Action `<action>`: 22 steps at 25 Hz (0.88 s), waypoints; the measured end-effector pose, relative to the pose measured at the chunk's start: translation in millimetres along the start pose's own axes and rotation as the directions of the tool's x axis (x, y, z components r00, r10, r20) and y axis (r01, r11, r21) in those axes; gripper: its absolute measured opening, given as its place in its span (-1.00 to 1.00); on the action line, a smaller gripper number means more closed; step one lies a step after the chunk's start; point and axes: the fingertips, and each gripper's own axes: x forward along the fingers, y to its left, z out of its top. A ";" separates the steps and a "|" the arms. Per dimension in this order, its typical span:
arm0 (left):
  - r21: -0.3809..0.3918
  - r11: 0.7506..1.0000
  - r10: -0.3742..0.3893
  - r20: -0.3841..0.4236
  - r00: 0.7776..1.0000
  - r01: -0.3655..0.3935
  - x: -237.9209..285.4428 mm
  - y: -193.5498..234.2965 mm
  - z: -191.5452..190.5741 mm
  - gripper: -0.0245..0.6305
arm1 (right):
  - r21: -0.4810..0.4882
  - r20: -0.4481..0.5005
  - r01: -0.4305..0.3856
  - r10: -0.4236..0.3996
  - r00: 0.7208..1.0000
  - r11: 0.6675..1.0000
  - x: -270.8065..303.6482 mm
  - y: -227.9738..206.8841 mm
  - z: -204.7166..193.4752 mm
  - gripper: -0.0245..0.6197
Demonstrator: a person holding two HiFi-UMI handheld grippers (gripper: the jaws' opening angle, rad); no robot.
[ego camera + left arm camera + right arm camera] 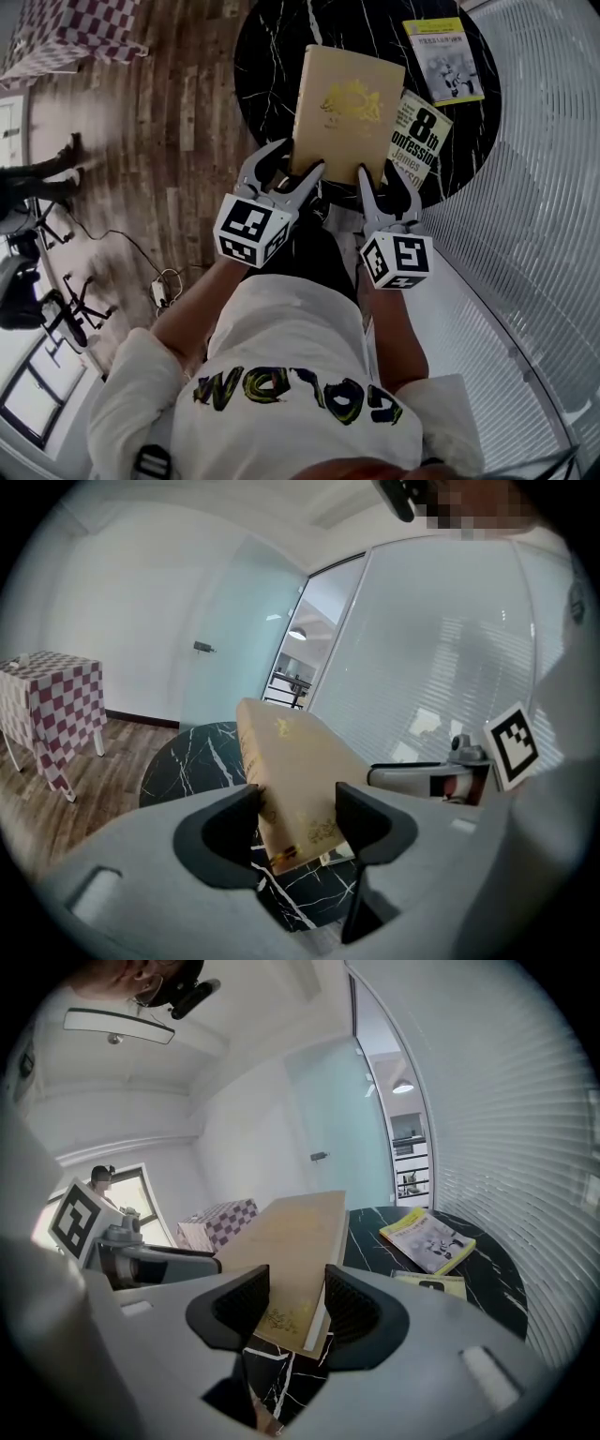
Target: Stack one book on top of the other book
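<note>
Black marble with white veins tops the round table (pixel 267 66), which stands on a plank floor (pixel 159 131) beside a curved wall of white blinds (pixel 534 187).

The left gripper (pixel 298 822) has its jaws at a middling gap, closed on the near left corner of the tan book (pixel 347 108). One jaw sits on the spine side and the other on the cover side. The right gripper (pixel 298 1305) has its jaws a little narrower and pinches the same book at its near right corner. There one jaw is on the cover and the other against the page edge. The two grippers sit side by side along the book's near edge, close but apart.

The tan book bears a gold ornament on its cover. Its near end hangs clear of the marble: both gripper views show bare tabletop under the held corners. Whether its far end touches anything I cannot tell. From the head view its right edge overlaps the upper left part of the paperback (pixel 424 141). That one lies flat by the table's near right rim, with a large "8" on its cover.

The yellow book (pixel 446 61) lies flat farther back on the right, apart from the other two.

Well off to the left, a stand under a red and white checked cloth (pixel 84 28) sits on the floor. Loose cables (pixel 164 281) trail nearer the person.
</note>
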 end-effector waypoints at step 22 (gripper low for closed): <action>0.041 0.985 -0.163 -0.047 0.986 0.165 38.6 -73.0 -7.1 -0.13 | 0.063 0.021 0.171 -0.173 0.985 0.983 -62.1 -59.1 -11.0 -0.33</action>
